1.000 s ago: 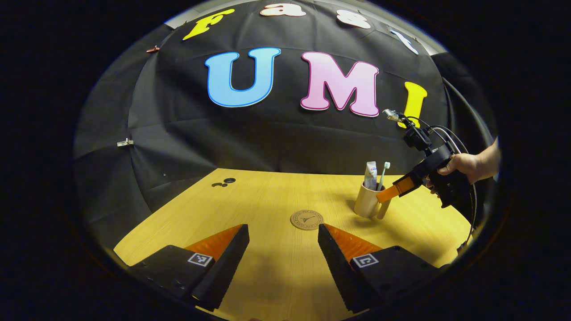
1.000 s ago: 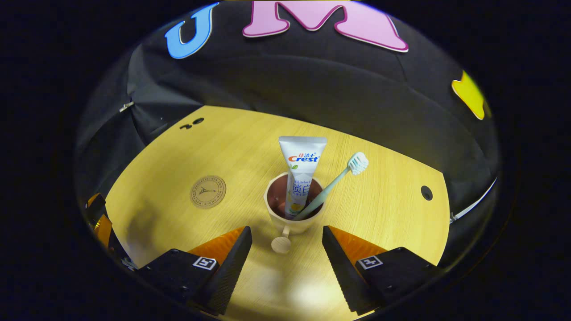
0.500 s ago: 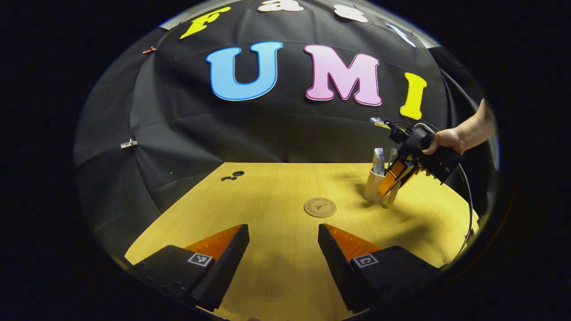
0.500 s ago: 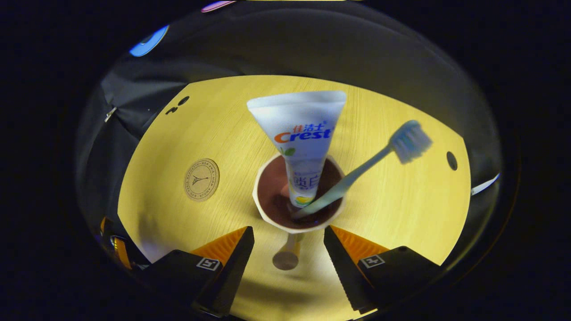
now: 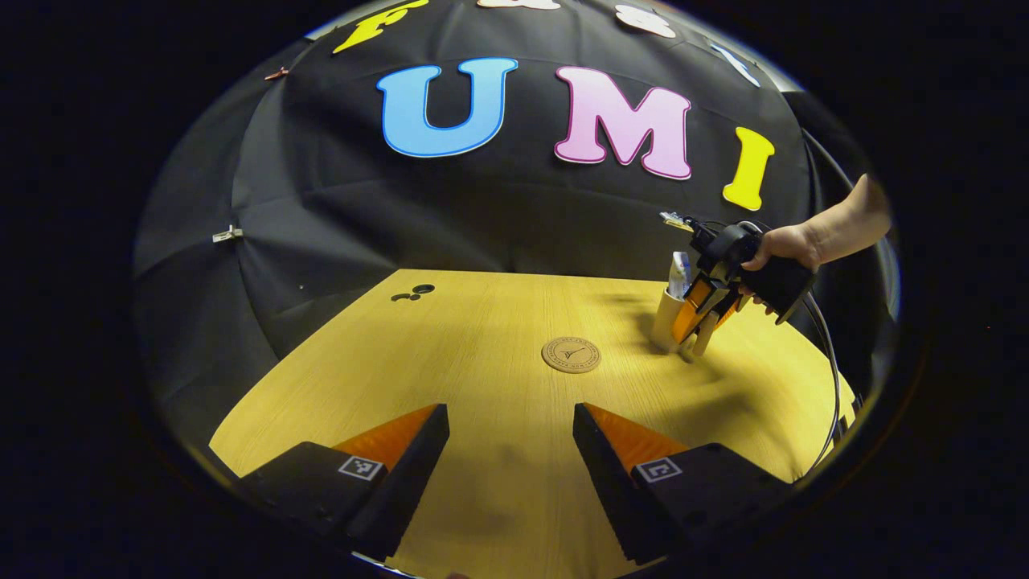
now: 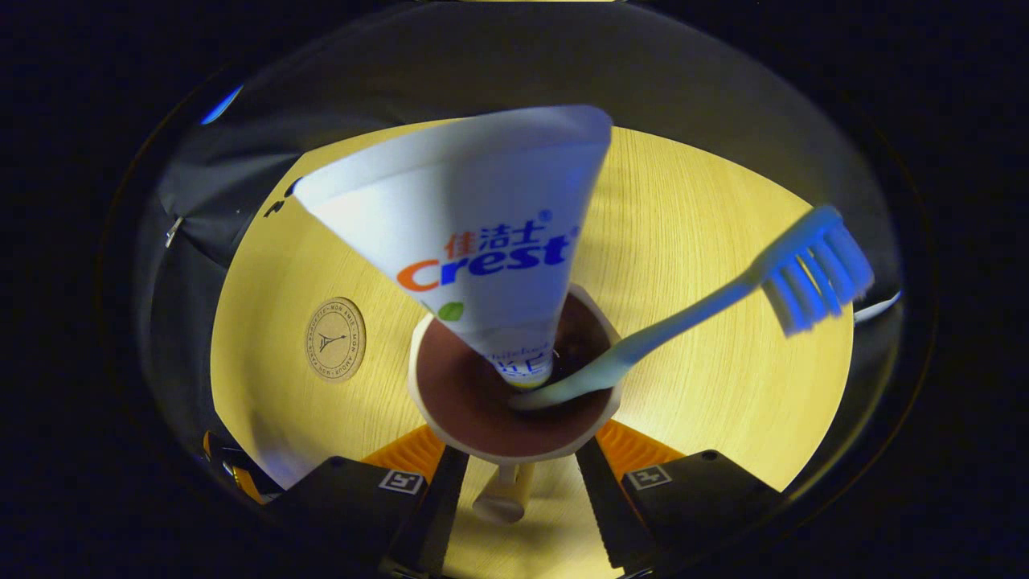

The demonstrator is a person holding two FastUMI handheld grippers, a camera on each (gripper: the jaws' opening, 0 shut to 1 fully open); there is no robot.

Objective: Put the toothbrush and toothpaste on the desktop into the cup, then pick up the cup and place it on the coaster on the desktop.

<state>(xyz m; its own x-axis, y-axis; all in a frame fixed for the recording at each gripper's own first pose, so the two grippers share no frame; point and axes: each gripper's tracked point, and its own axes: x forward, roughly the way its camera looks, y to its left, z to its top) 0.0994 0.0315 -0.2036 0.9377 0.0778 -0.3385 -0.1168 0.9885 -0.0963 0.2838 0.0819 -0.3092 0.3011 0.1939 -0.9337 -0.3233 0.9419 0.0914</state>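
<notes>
Cup (image 6: 514, 418) sat right at the tips of our right gripper (image 6: 514, 490), with its handle (image 6: 502, 498) poking straight back between the two fingers. We could not tell if the fingers pinched the handle or only stood beside it. The toothpaste (image 6: 474, 233) and toothbrush (image 6: 683, 314) stood inside the cup, leaning up toward us. Farther off, to this gripper's left, lay the coaster (image 6: 335, 338) on the desktop (image 6: 707, 386). We think the cup must go that way. Our left gripper (image 5: 510, 450) waited wide apart, holding nothing, with the coaster ahead of it.
</notes>
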